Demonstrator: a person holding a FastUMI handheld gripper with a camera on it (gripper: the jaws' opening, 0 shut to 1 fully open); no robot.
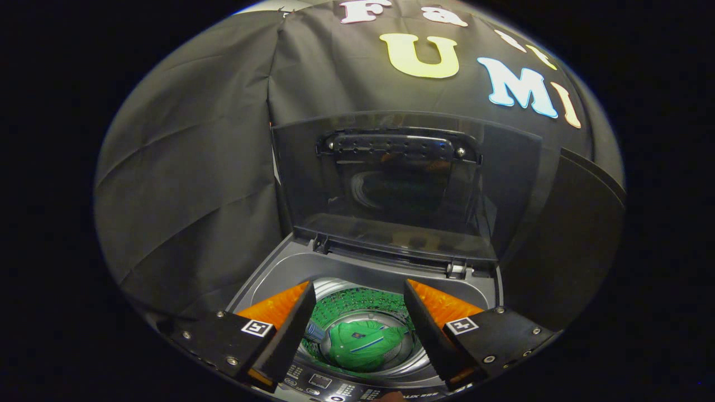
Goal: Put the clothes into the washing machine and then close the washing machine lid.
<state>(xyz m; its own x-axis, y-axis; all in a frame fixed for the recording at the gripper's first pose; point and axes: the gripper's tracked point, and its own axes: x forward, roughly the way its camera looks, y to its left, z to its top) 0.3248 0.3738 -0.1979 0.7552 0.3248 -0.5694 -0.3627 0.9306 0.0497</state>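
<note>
The gripper (357, 290) hangs over the washing machine (279, 268), tipped forward and down, its fingers spread wide with nothing between them. In the gap, down in the drum (363, 298), lies a green garment (360, 346), apparently a jacket, bunched at the bottom. Beyond the fingertips the lid (385, 178) stands raised, nearly upright, against the booth's black cloth wall (190, 167).

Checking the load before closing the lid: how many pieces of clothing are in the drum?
1: a green garment lies at the bottom of the drum, below the open gripper. Others could be hidden under it or behind the fingers.
</note>
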